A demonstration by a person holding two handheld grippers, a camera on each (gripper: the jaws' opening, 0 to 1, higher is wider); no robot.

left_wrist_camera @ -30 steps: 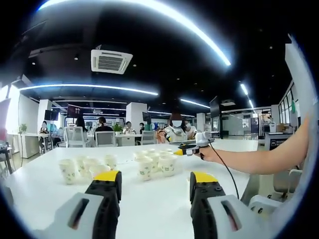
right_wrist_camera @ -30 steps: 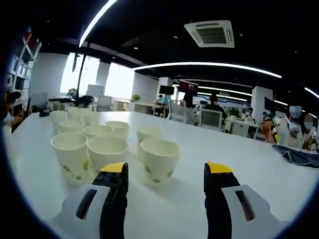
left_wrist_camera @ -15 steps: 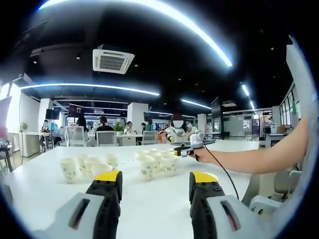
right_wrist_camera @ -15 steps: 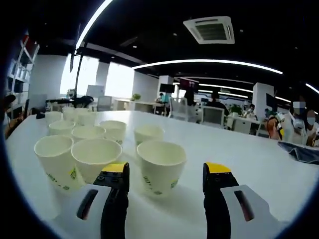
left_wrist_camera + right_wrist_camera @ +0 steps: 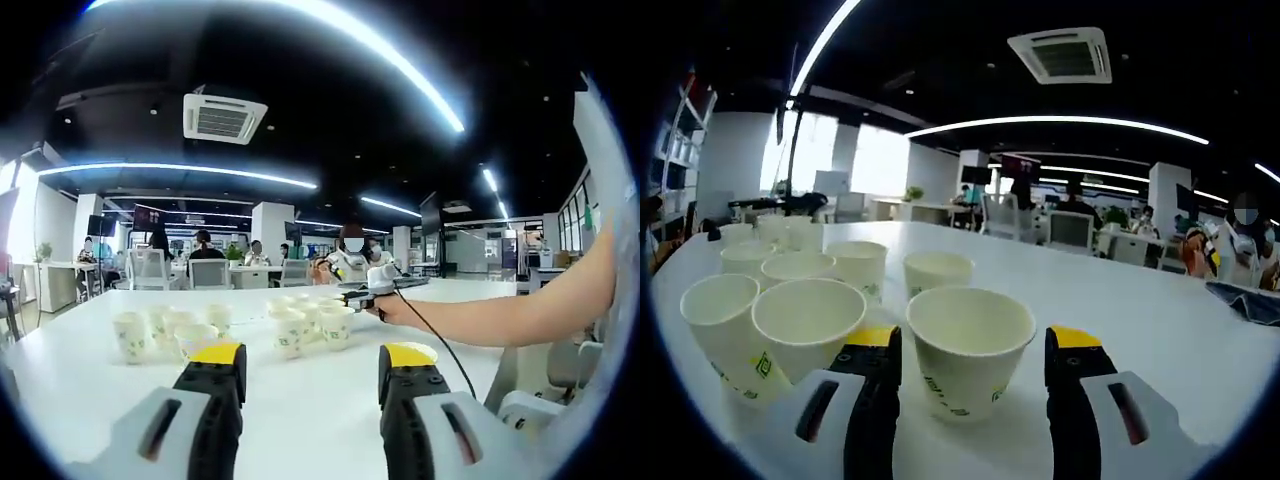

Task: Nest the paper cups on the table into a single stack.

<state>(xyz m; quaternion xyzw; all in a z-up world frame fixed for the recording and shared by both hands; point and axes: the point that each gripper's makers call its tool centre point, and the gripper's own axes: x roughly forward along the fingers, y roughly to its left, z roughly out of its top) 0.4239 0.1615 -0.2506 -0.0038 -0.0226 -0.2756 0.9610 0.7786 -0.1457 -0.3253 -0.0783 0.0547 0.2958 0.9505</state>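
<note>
Paper cups [image 5: 800,290]: loose on tabletop [image 5: 1160,330], unstacked.
Nearest cup [image 5: 970,350]: now between right gripper [image 5: 970,345] fingers, closer than 1 s ago; grasp imminent.
Right fingers: released.
Left gripper [image 5: 305,360]: released, idle.

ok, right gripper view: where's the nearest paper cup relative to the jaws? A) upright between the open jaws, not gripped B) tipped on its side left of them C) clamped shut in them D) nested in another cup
A: the nearest paper cup stands upright on the table between the right gripper's open jaws, with gaps on both sides.
</note>
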